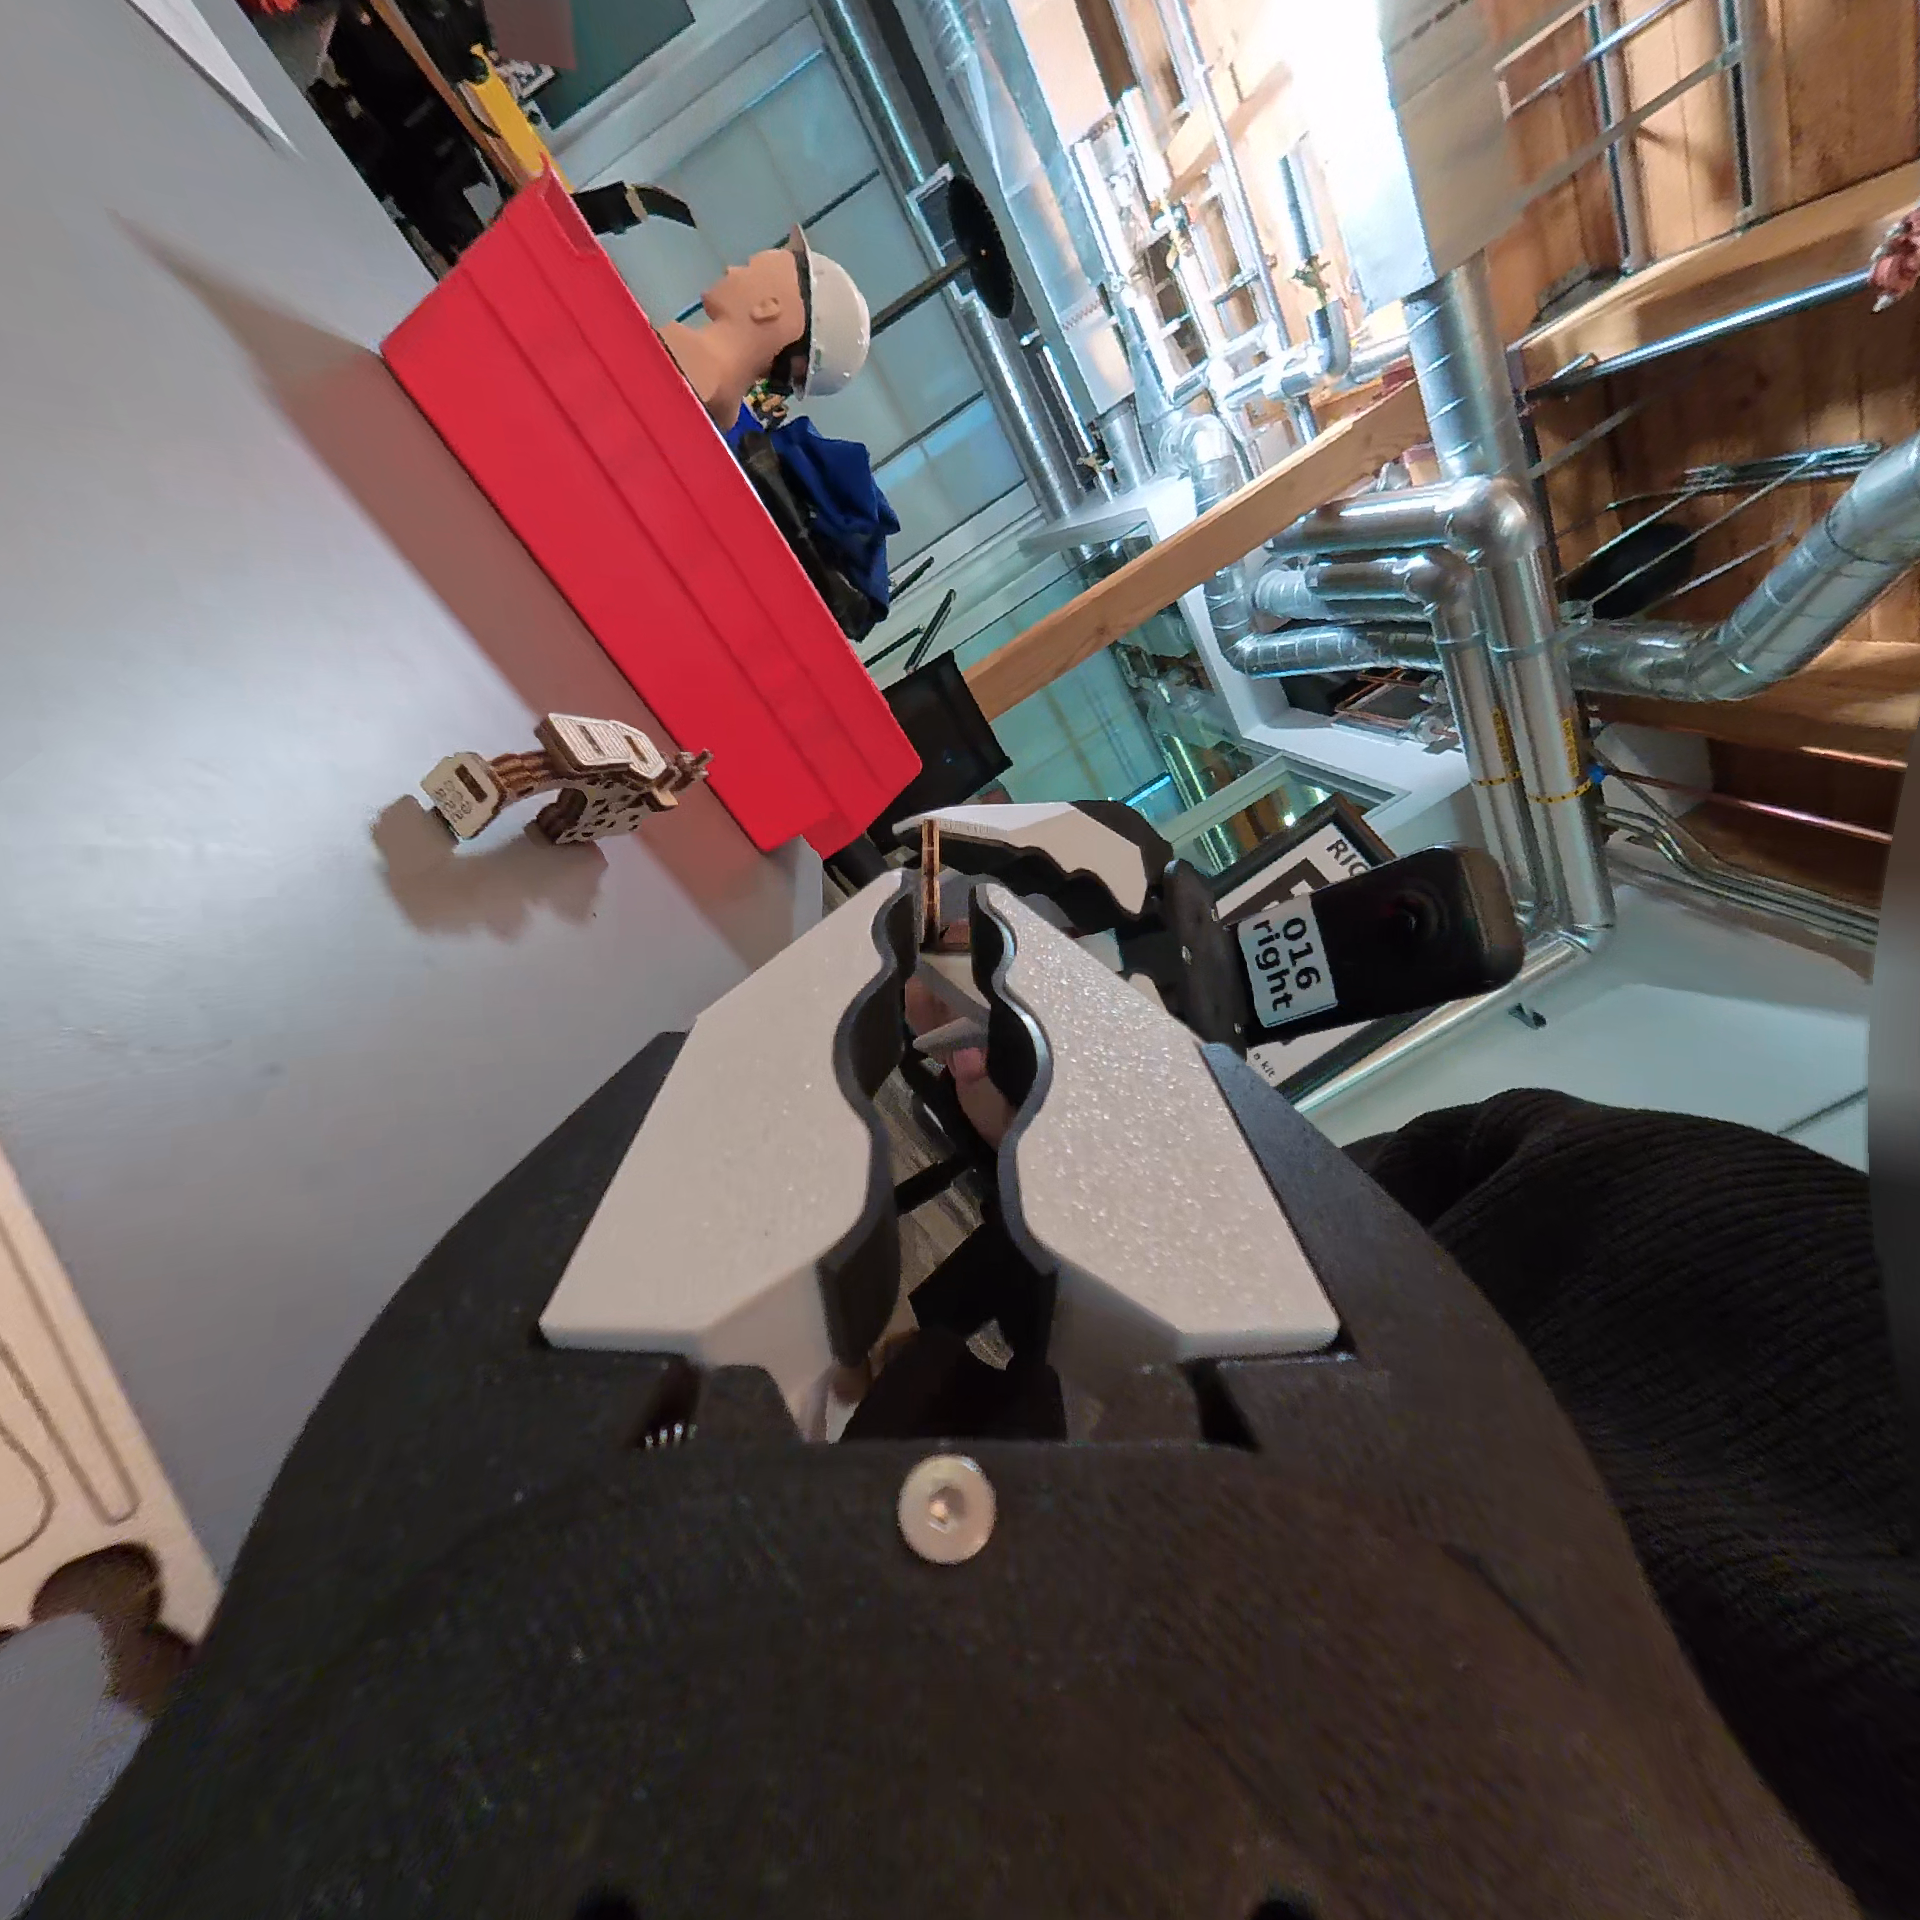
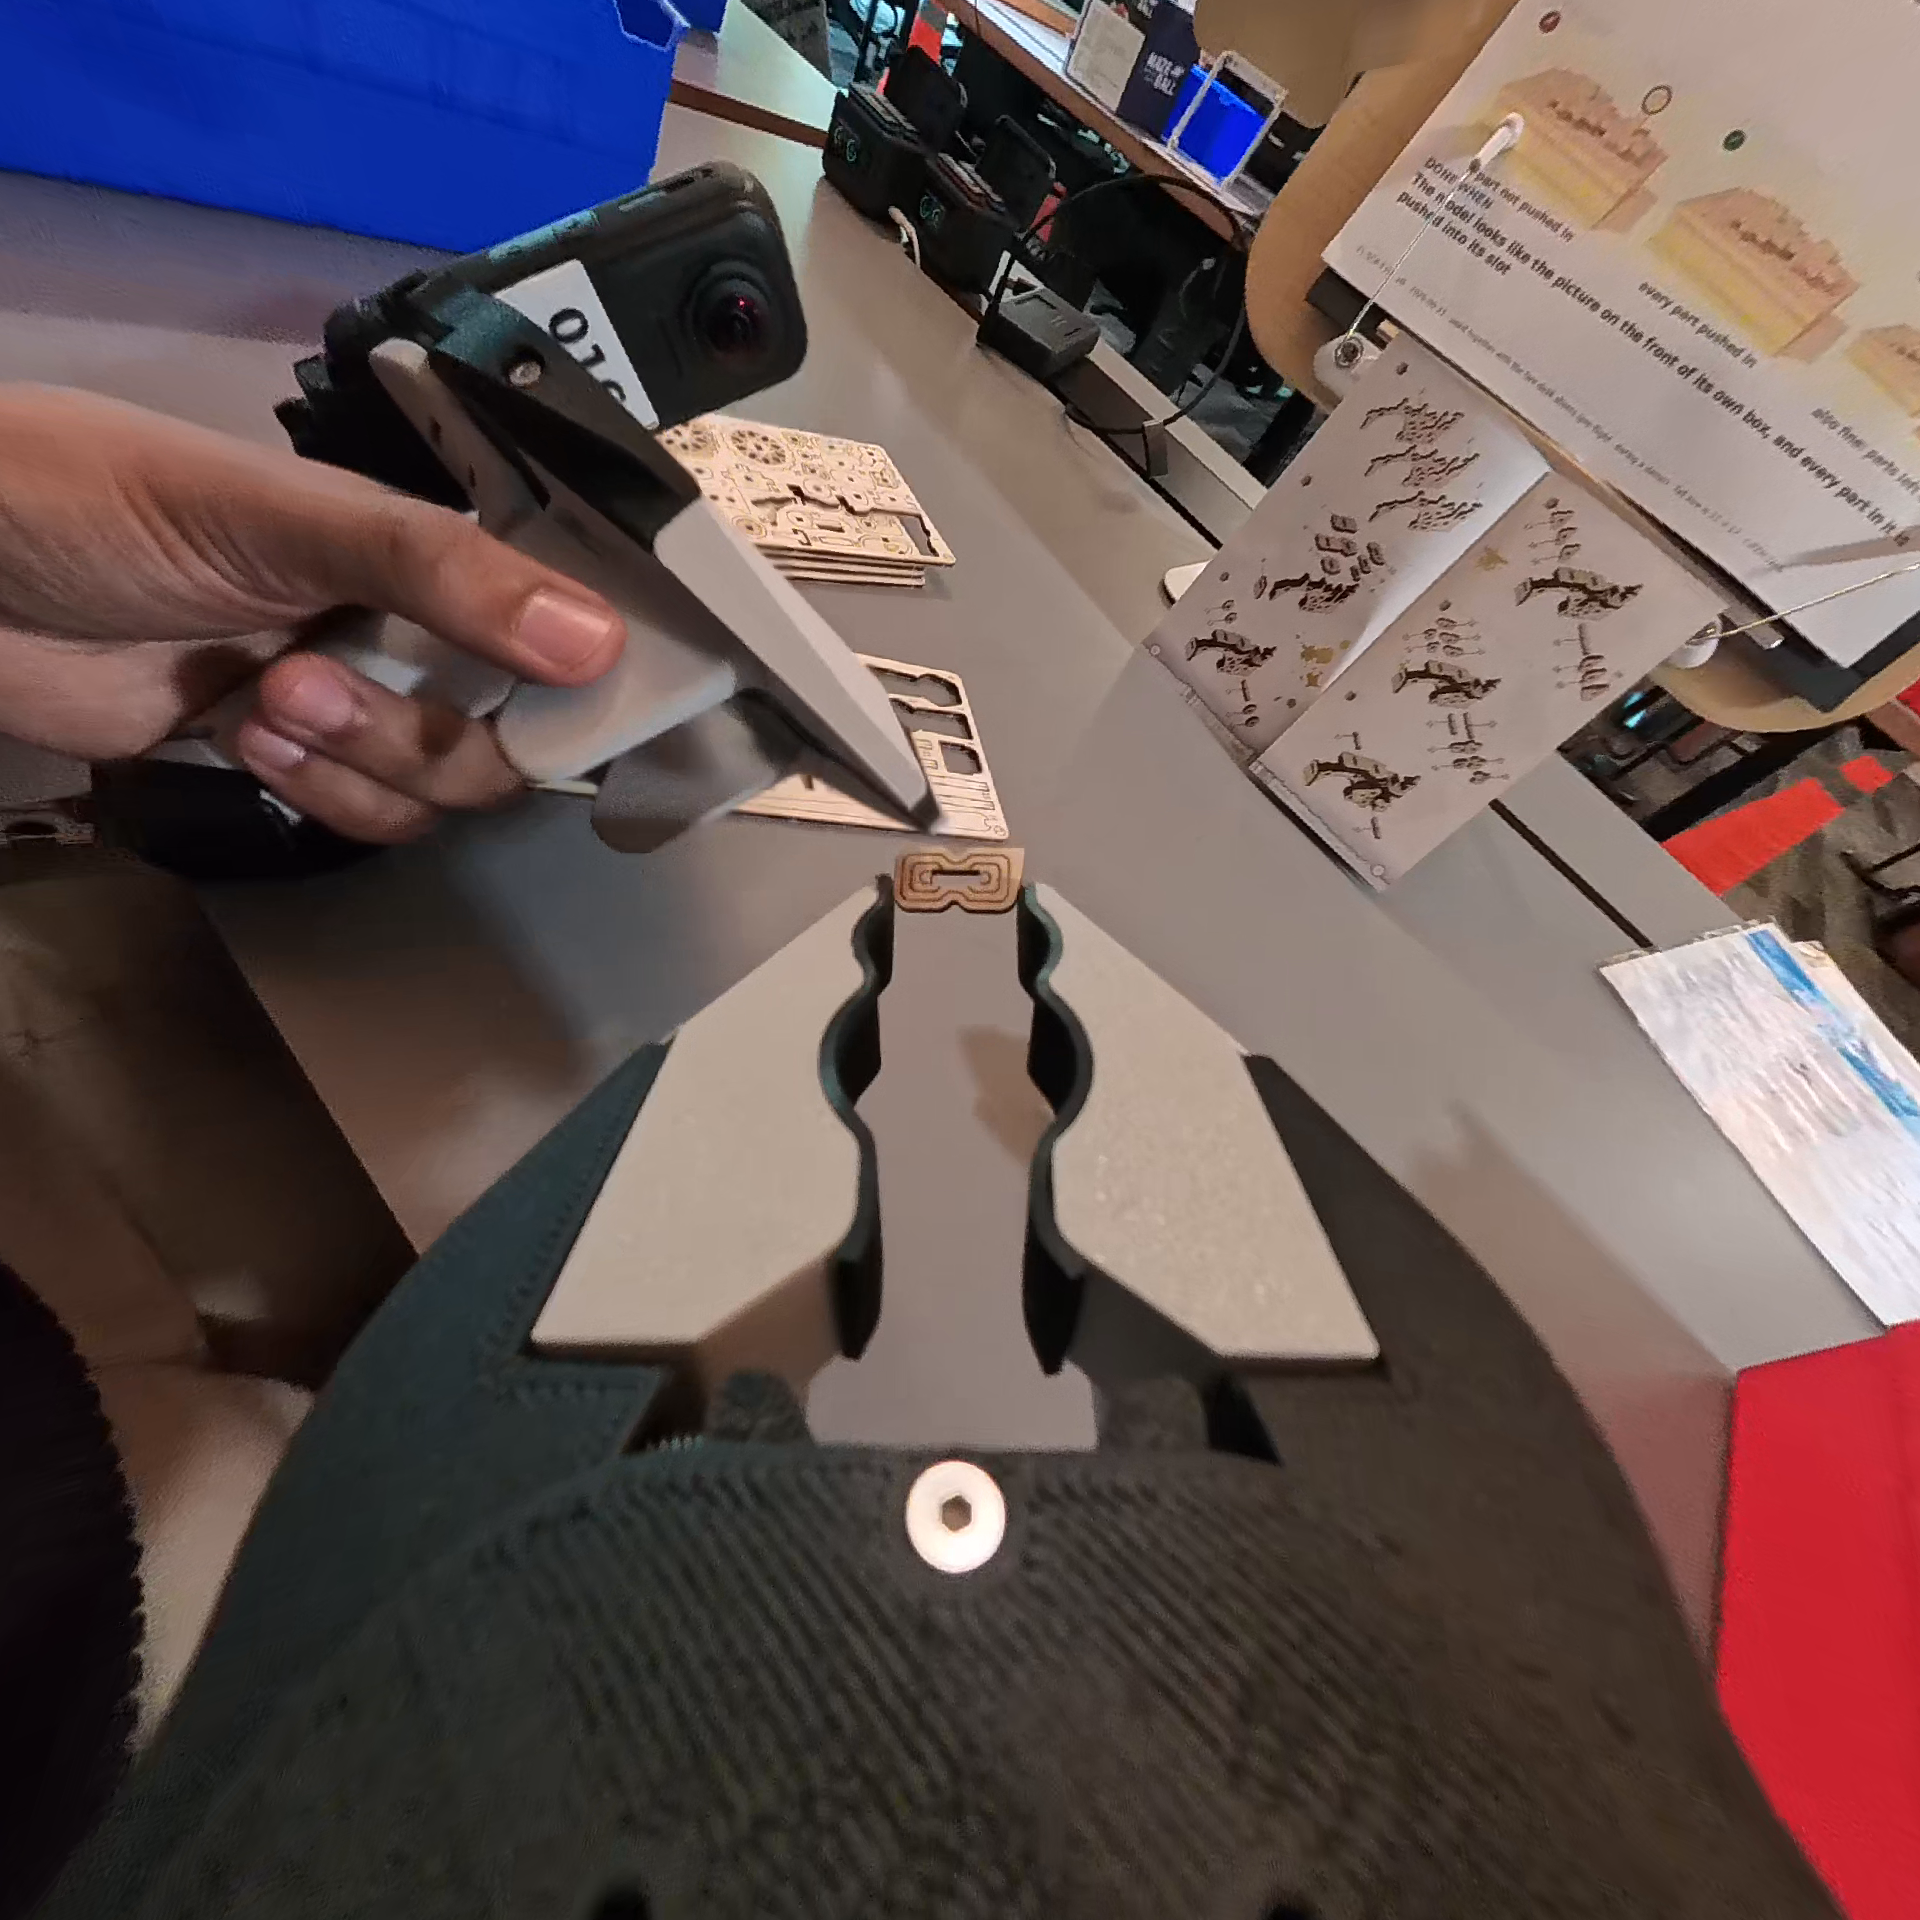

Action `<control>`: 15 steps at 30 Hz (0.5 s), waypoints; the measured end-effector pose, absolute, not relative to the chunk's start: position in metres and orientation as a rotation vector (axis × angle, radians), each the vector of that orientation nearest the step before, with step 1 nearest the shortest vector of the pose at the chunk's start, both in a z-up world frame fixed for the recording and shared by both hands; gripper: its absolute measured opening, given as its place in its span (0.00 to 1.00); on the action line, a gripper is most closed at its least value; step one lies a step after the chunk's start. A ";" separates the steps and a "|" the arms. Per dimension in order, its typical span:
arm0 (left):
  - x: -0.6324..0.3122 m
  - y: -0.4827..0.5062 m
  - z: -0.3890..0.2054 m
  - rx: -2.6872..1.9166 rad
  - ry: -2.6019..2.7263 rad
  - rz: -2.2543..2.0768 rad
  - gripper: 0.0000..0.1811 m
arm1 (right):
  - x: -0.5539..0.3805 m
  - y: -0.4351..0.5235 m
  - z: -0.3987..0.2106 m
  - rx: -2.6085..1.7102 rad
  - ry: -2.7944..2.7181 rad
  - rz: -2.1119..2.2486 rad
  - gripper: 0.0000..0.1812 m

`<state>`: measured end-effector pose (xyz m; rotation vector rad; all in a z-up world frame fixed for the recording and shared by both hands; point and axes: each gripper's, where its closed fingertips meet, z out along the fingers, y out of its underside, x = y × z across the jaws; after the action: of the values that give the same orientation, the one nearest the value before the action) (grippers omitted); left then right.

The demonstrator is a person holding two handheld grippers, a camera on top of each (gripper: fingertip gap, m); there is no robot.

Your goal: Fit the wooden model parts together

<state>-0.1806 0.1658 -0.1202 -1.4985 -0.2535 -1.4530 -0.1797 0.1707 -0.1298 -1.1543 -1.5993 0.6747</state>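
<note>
The right hand-held gripper [image 2: 958, 902] clamps a small flat wooden piece [image 2: 960, 881] between its fingertips, held above the grey surface [image 2: 1195, 831]. In the left wrist view that same piece shows edge-on between the tips of the left hand-held gripper [image 1: 940, 914], whose fingers stand almost together; whether they pinch it or only flank it cannot be told. A bare hand [image 2: 260, 613] grips the left tool's handle. On the surface behind lie two laser-cut wooden sheets [image 2: 821, 499], one partly hidden by the left tool, and further right stands a folded instruction leaflet [image 2: 1392, 634] with assembly drawings, below a clipped printed card [image 2: 1662, 260] bearing text and pictures. A blurred paper [image 2: 1787, 1081] lies near the right edge, and a blue bin [image 2: 312, 104] stands at the far left. In the left wrist view a partly built wooden model [image 1: 577, 779] rests just beside a long red bin [image 1: 644, 520]. Each tool's camera carries a white label with writing.
</note>
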 end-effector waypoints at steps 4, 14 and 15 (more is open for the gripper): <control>-0.184 0.164 -0.120 -1.503 -0.236 -1.474 0.02 | -0.178 0.173 -0.130 -1.173 -1.595 0.717 0.13; -0.172 0.163 -0.121 -1.524 -0.191 -1.519 0.01 | -0.178 0.173 -0.132 -1.178 -1.604 0.721 0.13; -0.171 0.162 -0.120 -1.524 -0.180 -1.521 0.00 | -0.179 0.172 -0.133 -1.180 -1.609 0.723 0.13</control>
<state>-0.1712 0.1620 -0.1205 -1.5240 -0.1804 -1.5210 -0.1785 0.1720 -0.1333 -1.1797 -1.6093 0.7227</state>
